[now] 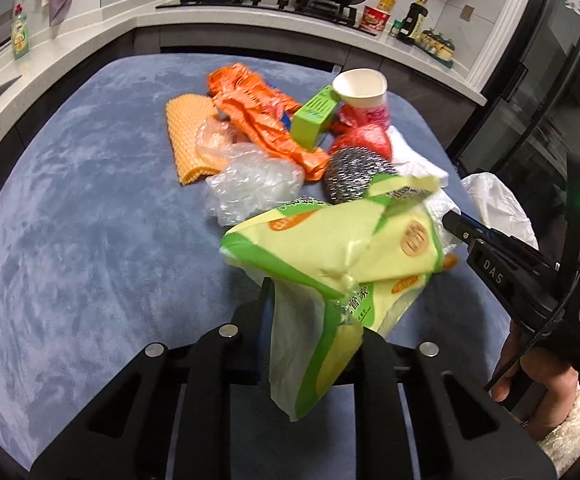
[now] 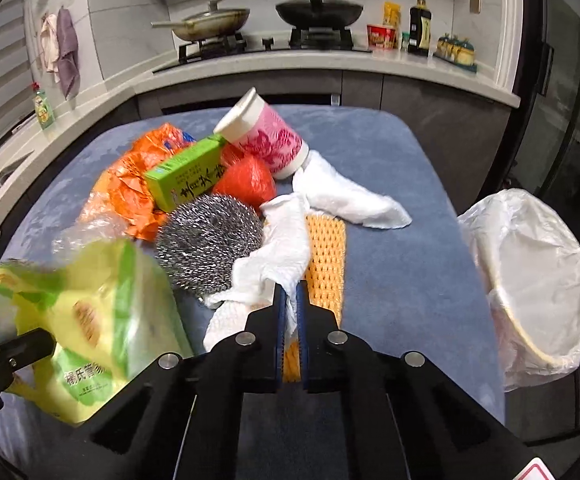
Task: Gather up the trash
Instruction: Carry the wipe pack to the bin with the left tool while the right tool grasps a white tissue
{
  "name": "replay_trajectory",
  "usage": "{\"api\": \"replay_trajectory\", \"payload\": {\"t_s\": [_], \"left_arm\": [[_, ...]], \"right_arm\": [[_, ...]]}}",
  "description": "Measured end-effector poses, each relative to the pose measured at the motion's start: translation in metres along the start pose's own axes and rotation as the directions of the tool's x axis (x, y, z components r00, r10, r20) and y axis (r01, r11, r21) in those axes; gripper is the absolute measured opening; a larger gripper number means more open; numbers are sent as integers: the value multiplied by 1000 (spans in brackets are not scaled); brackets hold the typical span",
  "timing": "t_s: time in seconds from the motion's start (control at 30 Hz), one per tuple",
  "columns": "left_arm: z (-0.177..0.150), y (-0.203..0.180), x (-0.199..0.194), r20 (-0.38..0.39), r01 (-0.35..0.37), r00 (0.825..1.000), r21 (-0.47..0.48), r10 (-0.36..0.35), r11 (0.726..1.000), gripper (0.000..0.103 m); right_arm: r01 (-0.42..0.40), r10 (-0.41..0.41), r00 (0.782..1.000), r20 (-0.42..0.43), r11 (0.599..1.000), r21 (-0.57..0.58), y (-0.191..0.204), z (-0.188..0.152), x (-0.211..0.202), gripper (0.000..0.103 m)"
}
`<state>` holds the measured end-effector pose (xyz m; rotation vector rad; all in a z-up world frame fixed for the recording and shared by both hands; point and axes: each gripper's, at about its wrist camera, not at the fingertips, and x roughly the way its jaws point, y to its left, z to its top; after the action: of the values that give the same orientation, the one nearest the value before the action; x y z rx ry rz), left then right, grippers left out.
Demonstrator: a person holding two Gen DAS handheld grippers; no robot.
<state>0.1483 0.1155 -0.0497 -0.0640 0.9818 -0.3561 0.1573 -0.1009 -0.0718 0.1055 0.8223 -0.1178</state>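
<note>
Left tongs (image 1: 314,316) are clamped on a yellow-green wrapper (image 1: 330,252), held clear above the blue bench (image 1: 90,220). Right tongs (image 2: 289,300) are closed on a white paper towel (image 2: 278,248) lying beside the steel scourer (image 2: 208,240). Remaining litter, including the paper cup (image 2: 266,136) and green box (image 2: 188,172), sits mid-bench. The lined bin (image 2: 530,280) stands off the bench's right edge. Recommendation: lift each item fully clear before swinging it over the bin mouth, then release.

Ahead of the jaws: two white paper towels (image 2: 278,248) (image 2: 350,196), two orange foam nets (image 1: 188,140) (image 2: 326,256), one steel scourer (image 2: 210,240), one green box (image 2: 188,174), one paper cup (image 2: 266,136).
</note>
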Motion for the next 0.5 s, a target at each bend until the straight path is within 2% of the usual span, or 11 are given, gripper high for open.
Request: {"api": "replay_trajectory", "payload": {"t_s": [0.3,0.5], "left_arm": [[-4,-29,-38,53,43,998,53,-46,998,12],[1,-64,-63,99,77,991,130,-90,988,12]], "right_arm": [[6,-9,996,93,999,32,-18,1,-59,5],[27,-41,981,191,997,71,-43,10,-110,5]]}}
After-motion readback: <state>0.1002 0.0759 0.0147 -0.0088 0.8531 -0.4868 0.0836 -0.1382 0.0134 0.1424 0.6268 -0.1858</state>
